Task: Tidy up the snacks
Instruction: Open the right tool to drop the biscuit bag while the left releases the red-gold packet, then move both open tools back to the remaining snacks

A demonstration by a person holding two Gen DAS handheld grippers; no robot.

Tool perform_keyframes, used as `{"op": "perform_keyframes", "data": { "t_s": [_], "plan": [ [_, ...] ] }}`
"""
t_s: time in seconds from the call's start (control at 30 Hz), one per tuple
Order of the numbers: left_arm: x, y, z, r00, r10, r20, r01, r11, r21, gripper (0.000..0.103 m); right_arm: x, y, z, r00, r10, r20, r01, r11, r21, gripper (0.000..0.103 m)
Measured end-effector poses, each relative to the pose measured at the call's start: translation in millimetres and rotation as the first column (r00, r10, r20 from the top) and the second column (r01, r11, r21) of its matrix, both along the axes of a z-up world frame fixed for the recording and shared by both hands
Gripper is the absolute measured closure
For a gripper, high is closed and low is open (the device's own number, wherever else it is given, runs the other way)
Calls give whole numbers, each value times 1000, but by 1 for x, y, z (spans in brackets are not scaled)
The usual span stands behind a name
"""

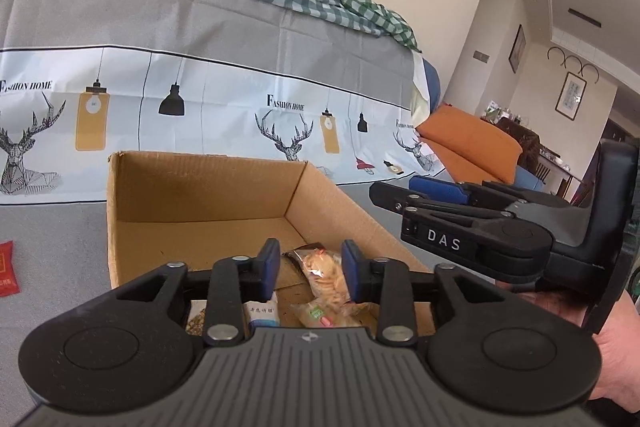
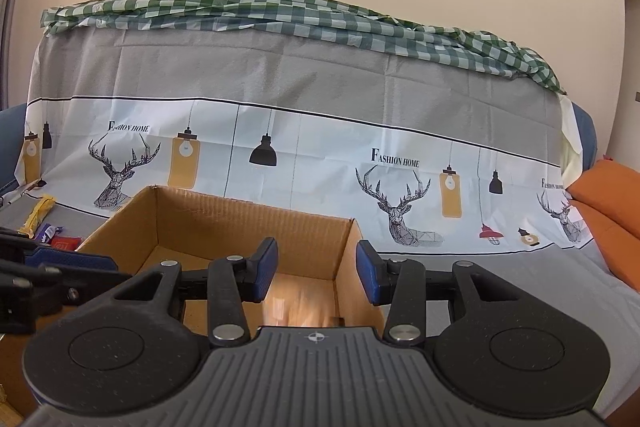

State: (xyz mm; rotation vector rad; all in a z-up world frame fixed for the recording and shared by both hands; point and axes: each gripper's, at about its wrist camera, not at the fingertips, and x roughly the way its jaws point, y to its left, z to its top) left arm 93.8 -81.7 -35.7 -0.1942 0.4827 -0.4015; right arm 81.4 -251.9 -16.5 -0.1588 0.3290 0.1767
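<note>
Both tools hung open and empty over the cardboard box [image 1: 200, 195], left tool [image 1: 310, 267] above the orange snack packet [image 1: 326, 277] inside, right tool [image 2: 316, 271] risking collision alongside.

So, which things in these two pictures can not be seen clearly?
- Snack packets in the cardboard box, left wrist view: partly hidden by the left tongs.
- Falling item between the right tongs, right wrist view: motion blurred.
- Red packet, left wrist view: cut by the left edge.
</note>
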Motion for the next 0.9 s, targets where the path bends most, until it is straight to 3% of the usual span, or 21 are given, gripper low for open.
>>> {"op": "perform_keyframes", "data": {
  "t_s": [0.1,0.53,0.73,0.9],
  "plan": [
    [-1,2,1,1000,2,5,-2,1000,4,63,0,1,0,1000,-1,2,1,1000,2,52],
    [-16,49,-4,997,51,-60,-50,999,15,60,-4,46,10,1000,4,2,-4,995,101,53],
    [-35,89,9,984,172,-46,-171,985,25,45,-19,80,21,998,50,43,-58,980,192,53],
    [-48,137,25,960,275,-46,-275,961,2,43,-27,105,25,994,95,57,-108,950,293,53]
  ]
}}
